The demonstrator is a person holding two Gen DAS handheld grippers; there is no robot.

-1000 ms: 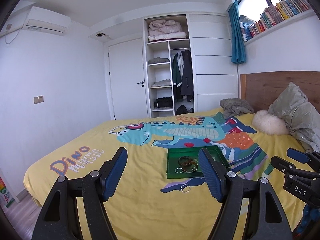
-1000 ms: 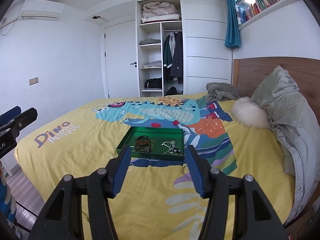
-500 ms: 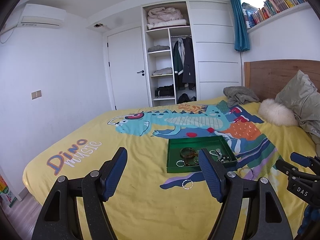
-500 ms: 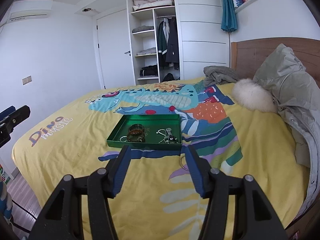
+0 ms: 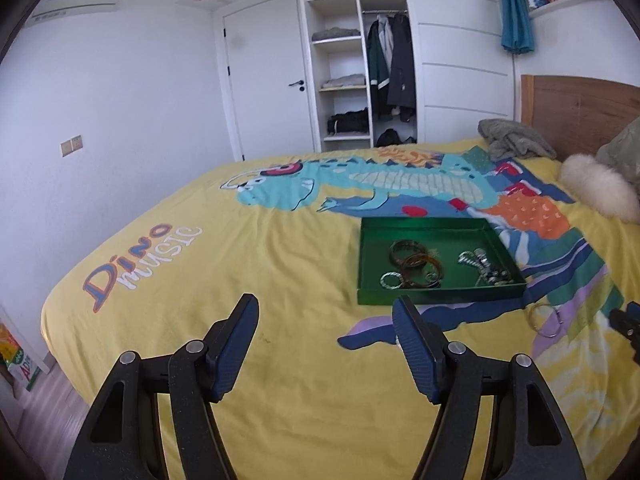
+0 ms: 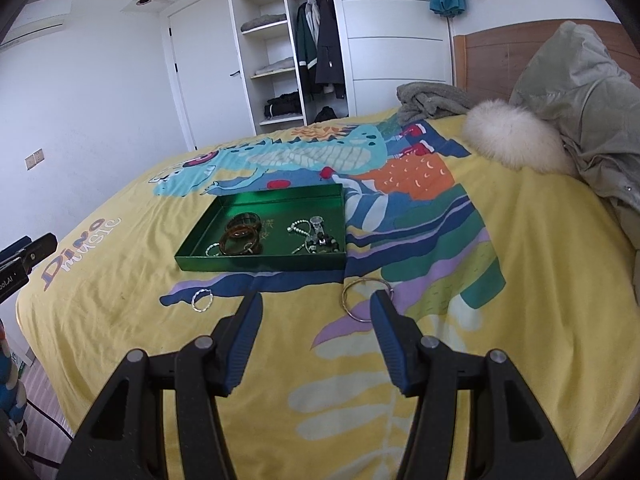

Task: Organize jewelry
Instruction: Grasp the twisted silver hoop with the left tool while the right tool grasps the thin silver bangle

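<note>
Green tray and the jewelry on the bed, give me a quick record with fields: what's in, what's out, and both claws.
surface: yellow bedspread
tray: green tray, open, flat on the bedspread
in tray: brown bangles, beaded pieces
outside tray: thin metal bangle and small silver bracelet, both on the bedspread just in front of the tray
left claw: open, empty, jaws have just been closing a little
right claw: open, empty, above the bedspread near the thin metal bangle

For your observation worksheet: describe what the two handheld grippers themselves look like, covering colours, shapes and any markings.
Both the left gripper and right gripper are black linkage frames with triangular cut-outs and round silver pivot pins. Each carries two long fingers faced with dark blue ribbed pads. In the right wrist view, white lettering shows on the left gripper's side. No cables, hands or sleeves are visible.
</note>
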